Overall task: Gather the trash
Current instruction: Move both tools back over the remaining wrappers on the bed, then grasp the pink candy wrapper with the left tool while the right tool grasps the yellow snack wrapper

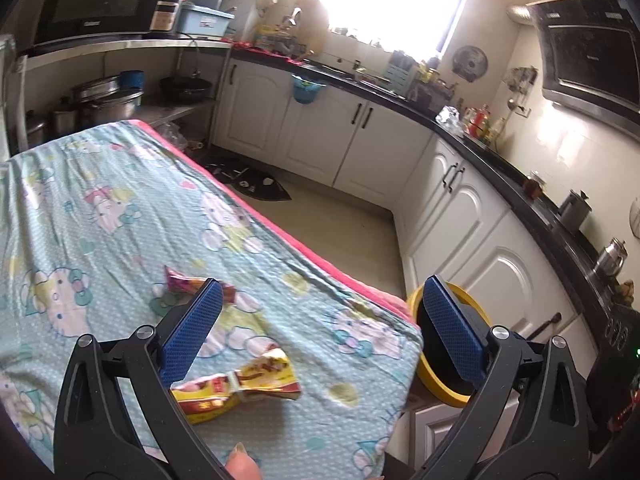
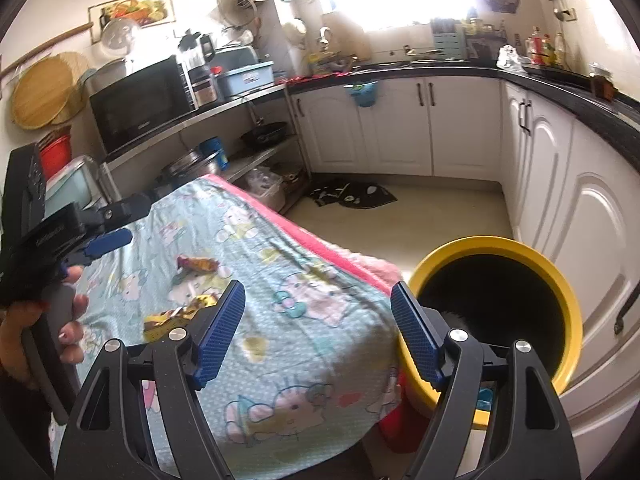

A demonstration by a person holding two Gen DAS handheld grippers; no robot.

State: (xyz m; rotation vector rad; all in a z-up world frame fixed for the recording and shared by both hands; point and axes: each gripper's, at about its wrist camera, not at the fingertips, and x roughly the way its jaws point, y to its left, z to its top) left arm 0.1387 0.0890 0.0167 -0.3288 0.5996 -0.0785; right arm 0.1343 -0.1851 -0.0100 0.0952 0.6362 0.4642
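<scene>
- The left gripper [image 1: 324, 324] has its jaws wide apart and holds nothing.
- The right gripper [image 2: 318, 336] is also spread wide and empty.
- Two wrappers lie on the table [image 1: 120, 216] (its cloth has a cartoon cat print): a yellow wrapper [image 1: 244, 384] just under the left gripper's left finger, and a purple wrapper [image 1: 188, 280] at 11 o'clock from the yellow one.
- The bin [image 2: 560, 280] (yellow rim, dark inside) stands at 3 o'clock from the table's near corner, just beside it.

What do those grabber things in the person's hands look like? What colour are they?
Each one is a black plastic frame with two long arms, silver round screws at the joints, and flat blue finger pads with a bumpy grid pattern. That goes for the left gripper and the right gripper. No cables show.
</scene>
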